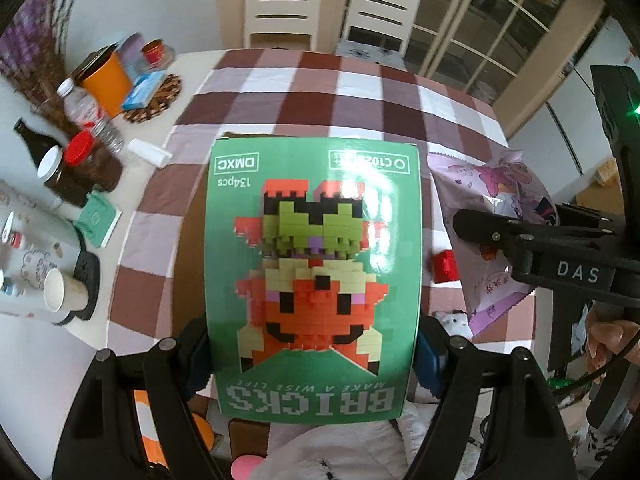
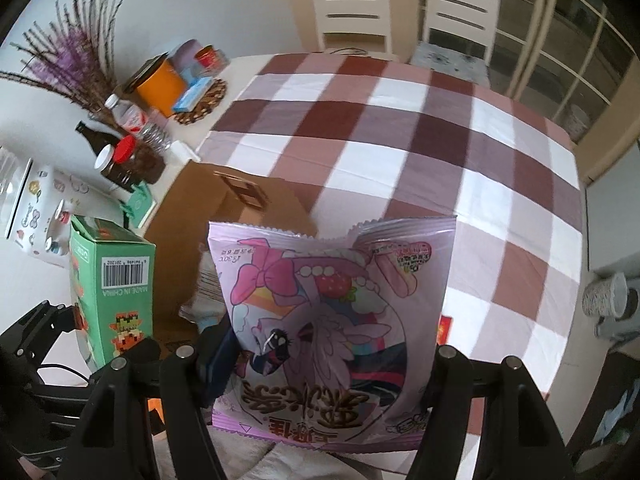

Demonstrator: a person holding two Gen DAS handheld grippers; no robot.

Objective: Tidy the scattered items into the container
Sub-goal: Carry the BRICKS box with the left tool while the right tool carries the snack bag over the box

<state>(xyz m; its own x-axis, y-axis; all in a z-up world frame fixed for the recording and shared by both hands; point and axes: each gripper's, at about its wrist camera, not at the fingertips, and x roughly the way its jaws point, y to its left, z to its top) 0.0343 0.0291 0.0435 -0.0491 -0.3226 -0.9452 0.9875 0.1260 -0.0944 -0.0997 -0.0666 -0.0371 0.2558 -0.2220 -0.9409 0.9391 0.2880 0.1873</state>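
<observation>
The left gripper (image 1: 314, 344) is clamped on the lower sides of a green bricks box (image 1: 314, 280), one finger on each long edge. The box is held upright above the checked tablecloth (image 1: 360, 92), long axis running away from the camera, print seen upside down, "BRICKS" nearest the fingers. The right gripper (image 2: 320, 364) is pinched on a pink snack bag (image 2: 332, 332), held across its lower half; the bag's serrated top edge points away, and its print is also inverted. Behind the bag a brown cardboard box (image 2: 224, 216) is seen on the tablecloth, its inside hidden by bag and flap, so contents cannot be made out. In the left view the cardboard box is almost fully covered by the green box. A small red item (image 1: 446, 266) beside the bag is blurred and partly cut off. Bottles and jars (image 2: 128, 152) are grouped at the table's left edge.
</observation>
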